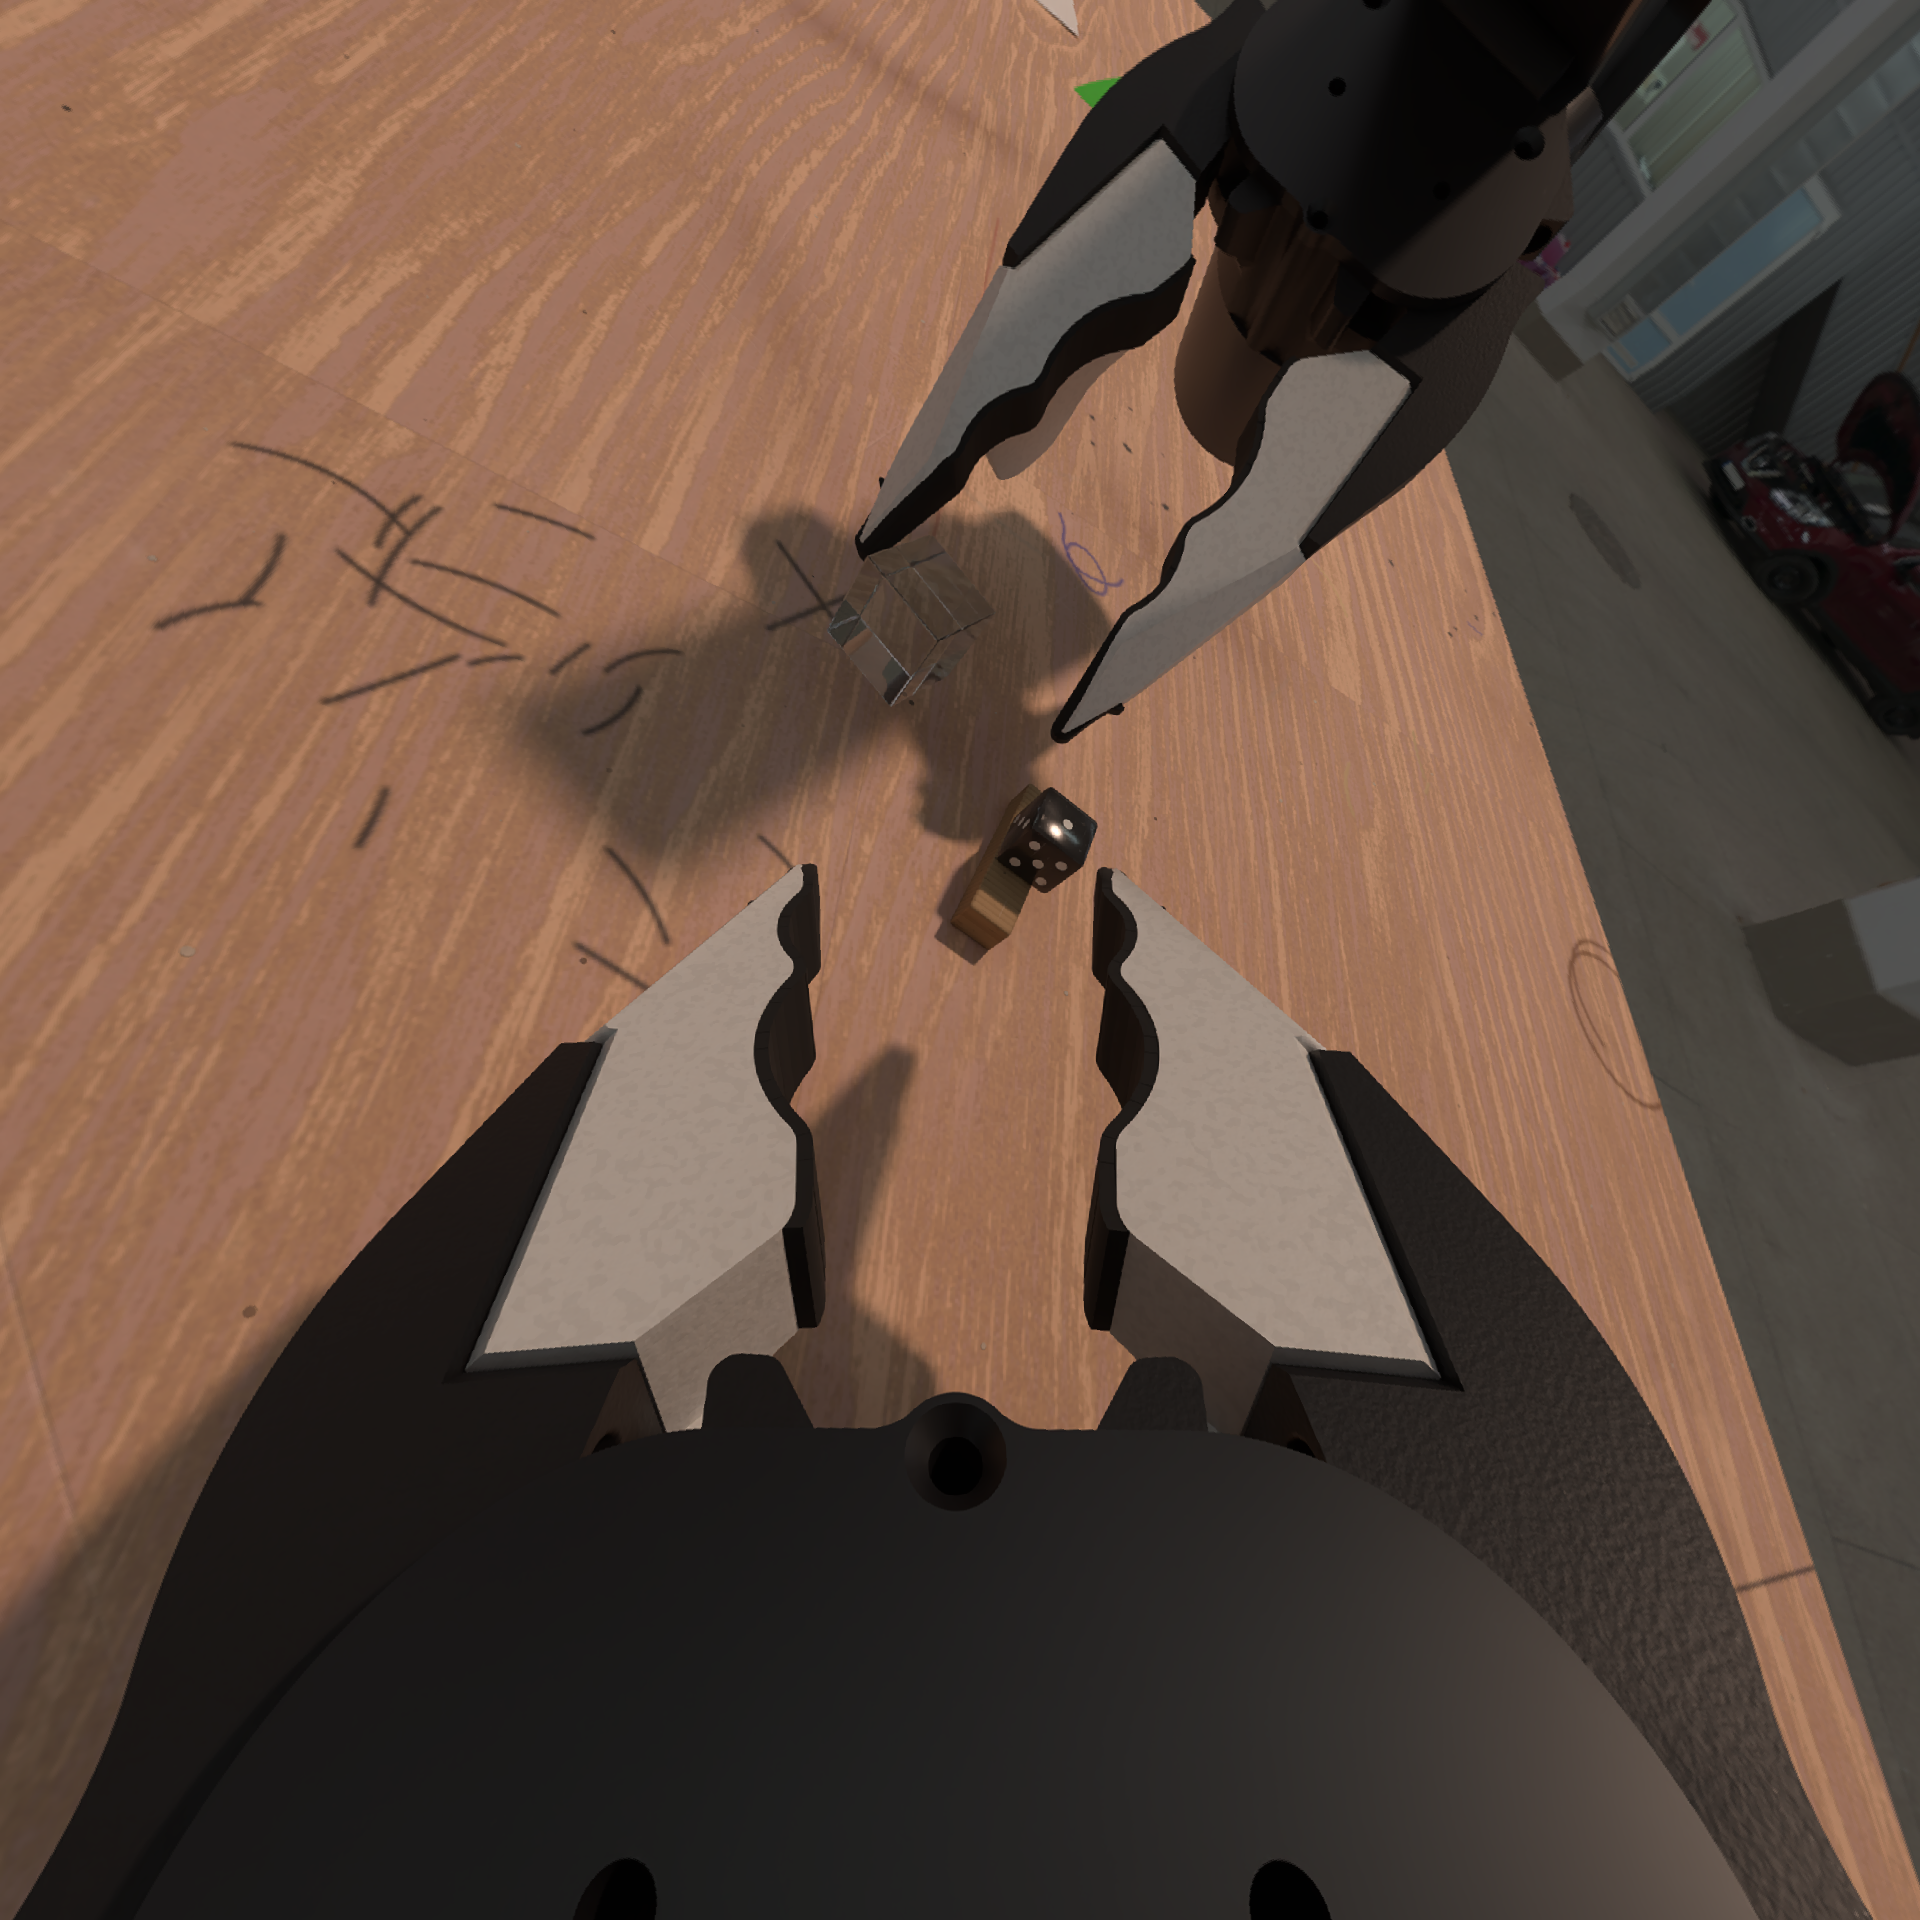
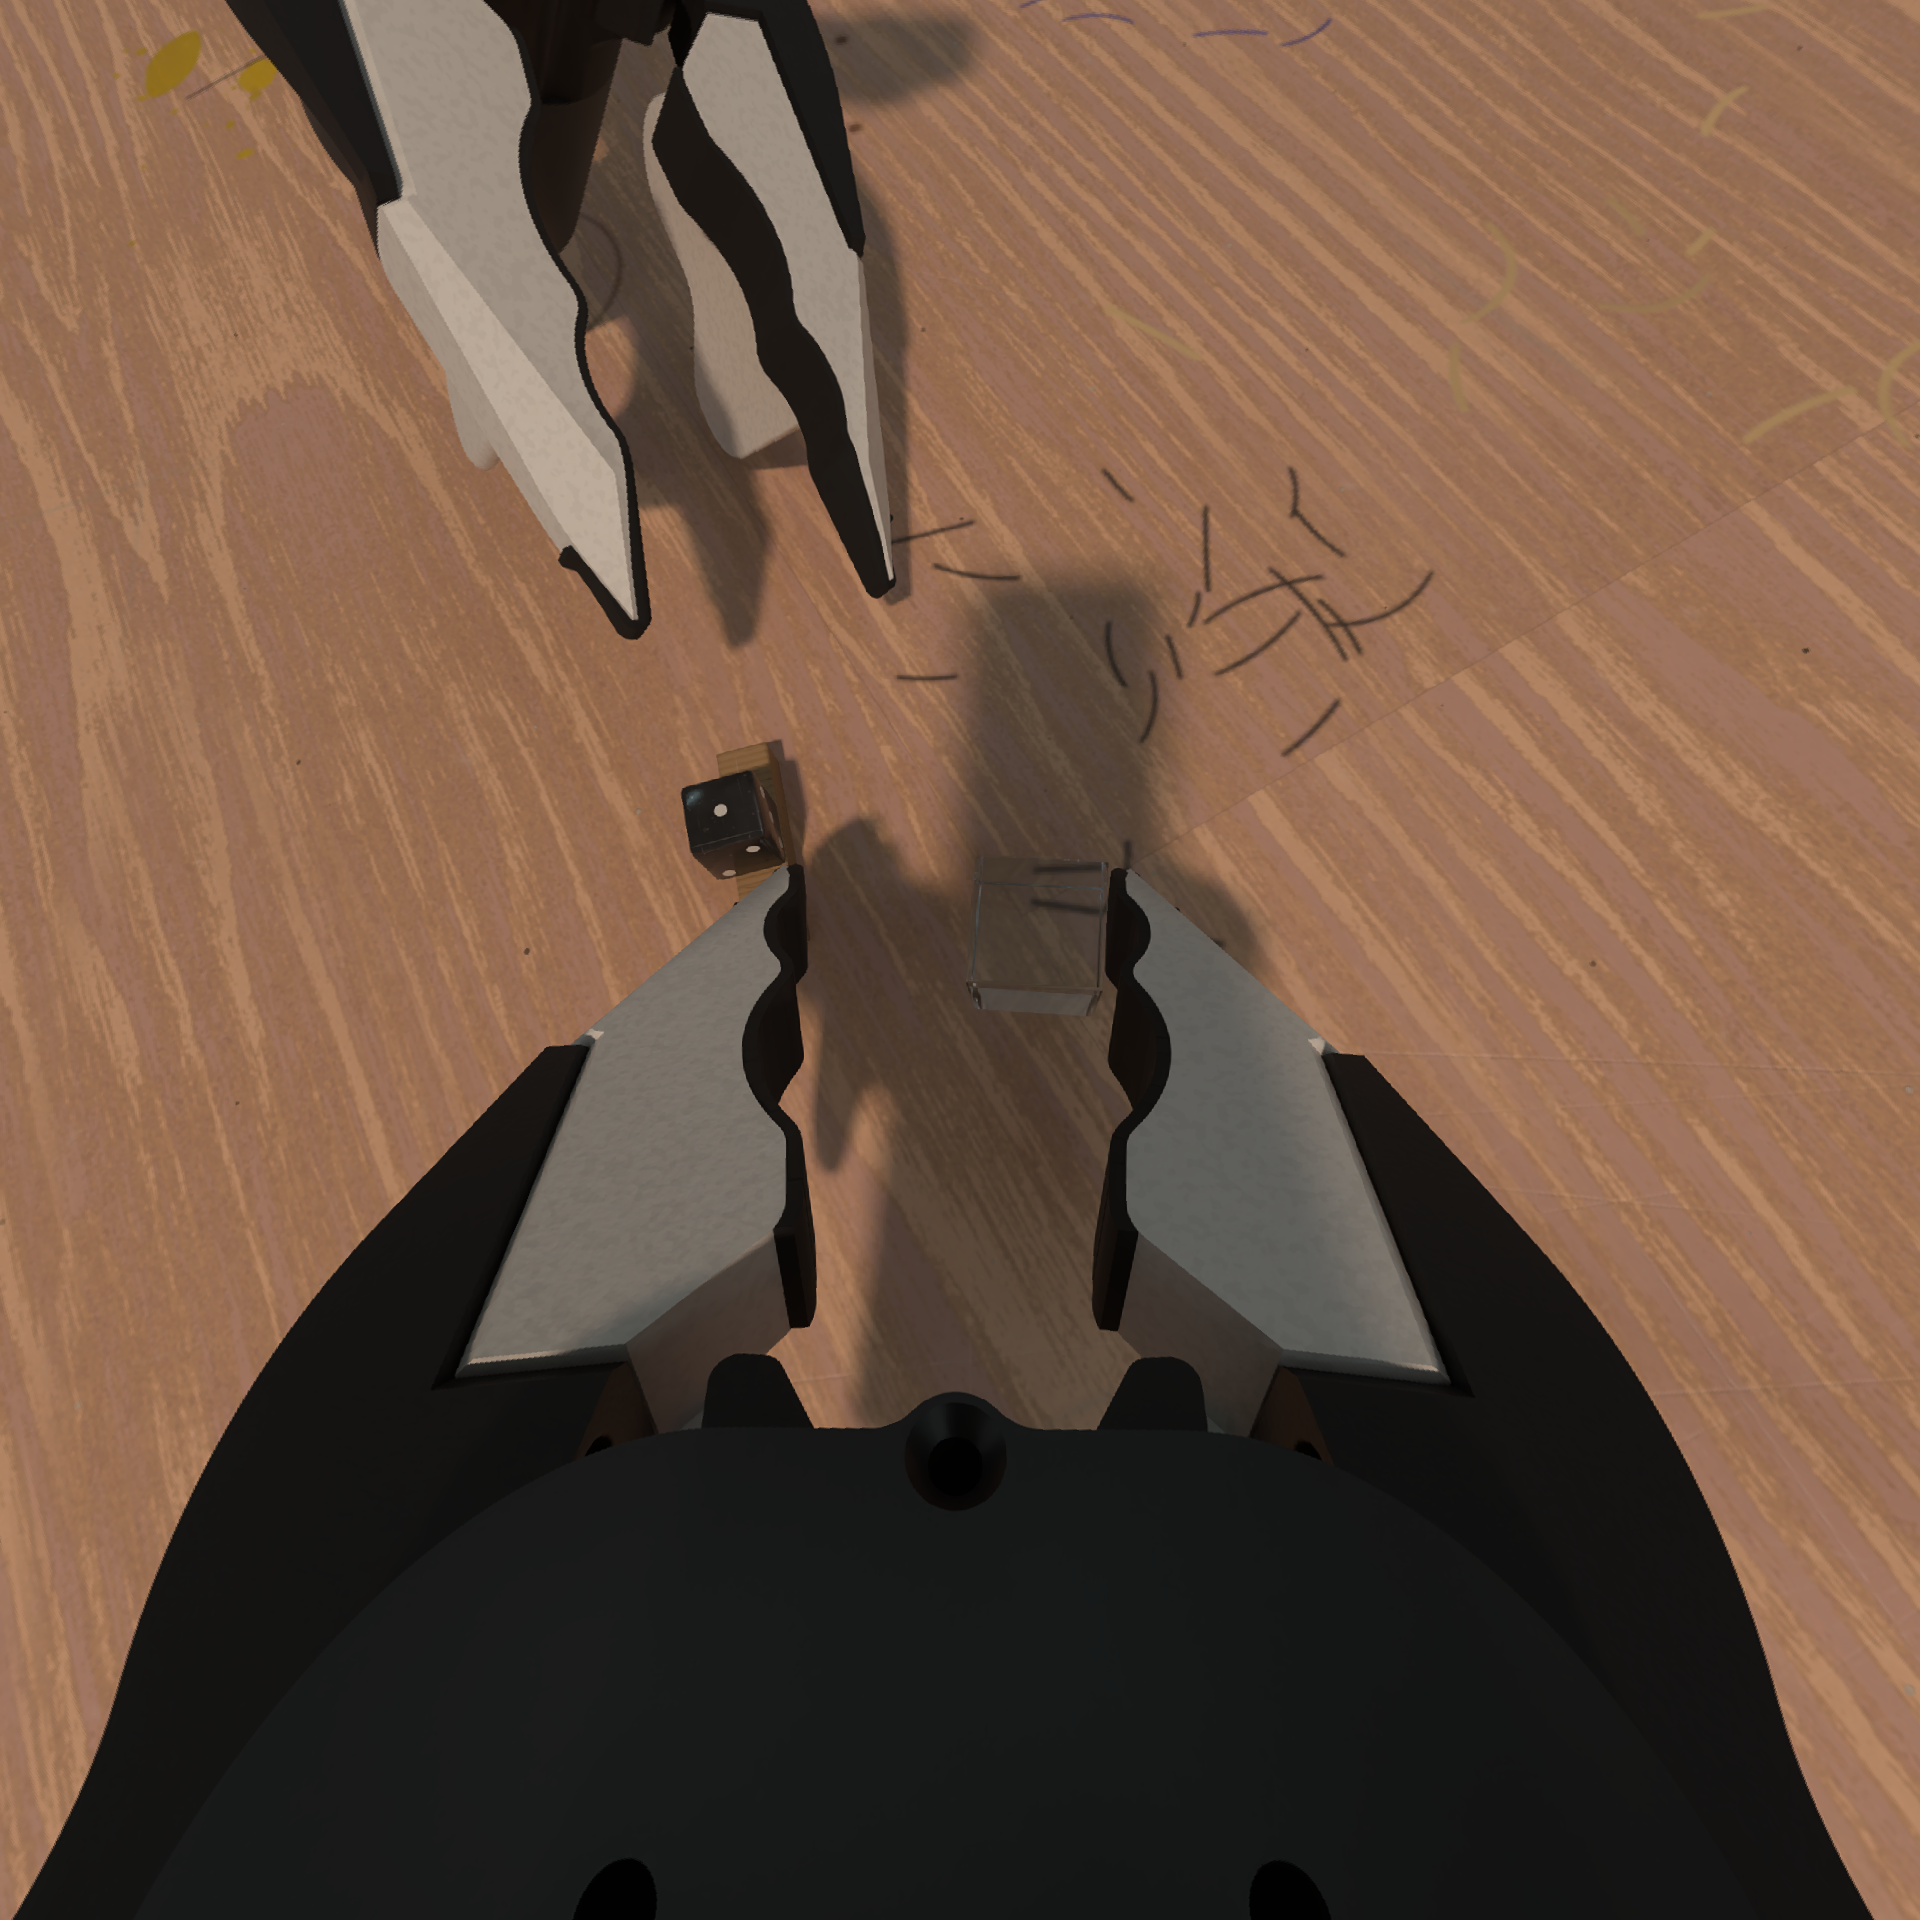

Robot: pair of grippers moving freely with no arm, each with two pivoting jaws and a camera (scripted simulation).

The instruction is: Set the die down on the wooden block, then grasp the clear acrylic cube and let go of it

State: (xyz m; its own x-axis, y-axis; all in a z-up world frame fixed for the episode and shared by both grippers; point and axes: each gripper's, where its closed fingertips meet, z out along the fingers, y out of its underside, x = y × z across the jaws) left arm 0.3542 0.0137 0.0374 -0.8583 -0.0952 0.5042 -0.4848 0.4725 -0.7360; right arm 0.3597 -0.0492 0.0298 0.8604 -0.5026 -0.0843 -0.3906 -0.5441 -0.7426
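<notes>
The die [image 1: 1044, 852] is seen resting on the wooden block [image 1: 992, 902], on the desk [image 1: 416, 260]. Both the left tongs [image 1: 954, 883] and right tongs [image 2: 956, 883] are held wide and empty. The clear acrylic cube [image 2: 1039, 940] is touched by one fingertip [image 2: 1120, 904]; it should be centred before the tongs are closed.

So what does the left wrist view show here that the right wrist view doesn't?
Only the left wrist view shows the table's edge, the grey floor beyond with a red vehicle, and a small green shape. Only the right wrist view shows yellow paint blots. Both share the black white-pipped die on the small wooden block, the clear acrylic cube beside one finger of the open right tongs, the open left tongs, and black scribbles.
</notes>
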